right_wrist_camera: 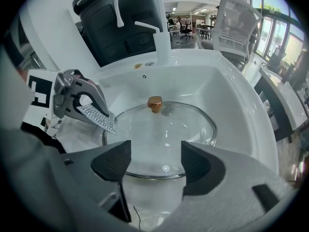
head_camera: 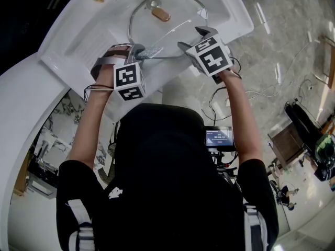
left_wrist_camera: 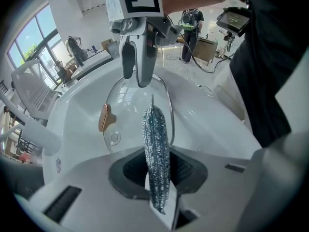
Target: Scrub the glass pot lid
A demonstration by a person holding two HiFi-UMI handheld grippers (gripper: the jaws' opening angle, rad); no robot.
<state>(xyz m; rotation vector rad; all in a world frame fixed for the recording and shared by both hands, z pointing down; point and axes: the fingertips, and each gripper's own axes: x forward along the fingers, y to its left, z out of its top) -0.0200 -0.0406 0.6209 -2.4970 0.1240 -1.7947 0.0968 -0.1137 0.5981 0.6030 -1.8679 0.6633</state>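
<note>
The glass pot lid lies in the white sink, its copper knob pointing up. My left gripper is shut on a silver mesh scrubber, whose tip hovers at the lid's left rim. On the lid's near-right side my right gripper stands open, its jaws either side of the near rim without pinching it.
A white faucet stands at the sink's back edge, with a dark cabinet behind it. A white chair is off to the right. Cables trail over the marble floor by the sink's pedestal.
</note>
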